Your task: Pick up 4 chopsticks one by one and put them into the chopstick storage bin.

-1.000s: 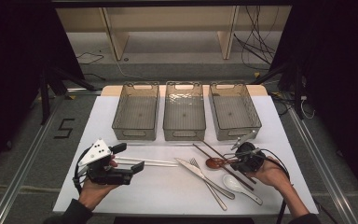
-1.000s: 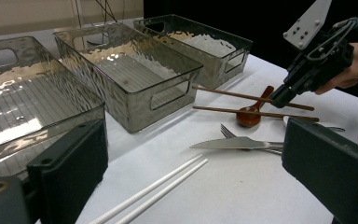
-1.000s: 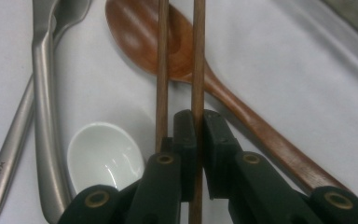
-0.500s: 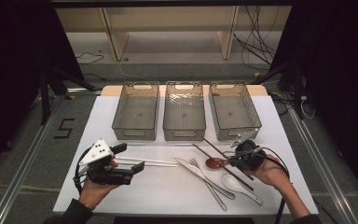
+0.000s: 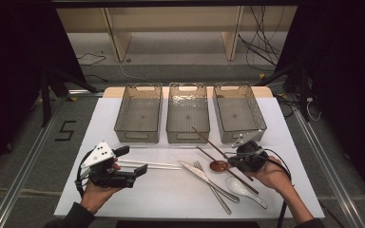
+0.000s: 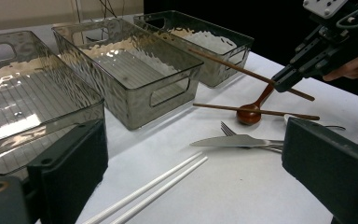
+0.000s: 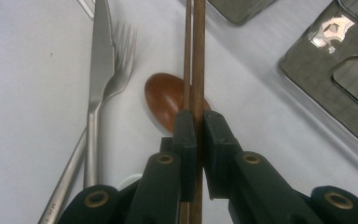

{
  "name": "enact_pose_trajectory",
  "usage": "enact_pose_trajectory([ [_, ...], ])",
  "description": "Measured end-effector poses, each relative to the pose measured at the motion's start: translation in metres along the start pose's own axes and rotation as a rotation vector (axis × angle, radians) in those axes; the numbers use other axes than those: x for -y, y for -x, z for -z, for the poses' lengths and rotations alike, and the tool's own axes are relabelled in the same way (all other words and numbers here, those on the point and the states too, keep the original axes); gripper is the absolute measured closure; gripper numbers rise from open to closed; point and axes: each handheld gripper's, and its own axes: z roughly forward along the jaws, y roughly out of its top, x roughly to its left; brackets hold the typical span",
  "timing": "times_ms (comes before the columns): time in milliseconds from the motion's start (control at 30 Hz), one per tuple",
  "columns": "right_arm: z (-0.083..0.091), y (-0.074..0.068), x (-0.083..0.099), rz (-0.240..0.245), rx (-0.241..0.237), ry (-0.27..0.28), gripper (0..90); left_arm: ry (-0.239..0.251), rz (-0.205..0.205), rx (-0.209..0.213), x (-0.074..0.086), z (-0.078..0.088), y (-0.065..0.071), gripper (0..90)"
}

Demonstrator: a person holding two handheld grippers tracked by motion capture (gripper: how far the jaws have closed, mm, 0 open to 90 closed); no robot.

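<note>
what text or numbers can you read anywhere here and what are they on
"5" - a dark numeral on the grey floor, left of the white table in the high view.
Nothing else reads: the three clear bins, the cutlery, the chopsticks and both grippers carry no legible lettering.
</note>
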Motion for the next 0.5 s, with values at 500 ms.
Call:
enact_pose_trajectory([
  [500,0.000,-0.020,-0.015,0.026,-0.033,0.036,85.1,-0.049,-0.009,0.005,-0.008,-0.012,0.005,6.2],
])
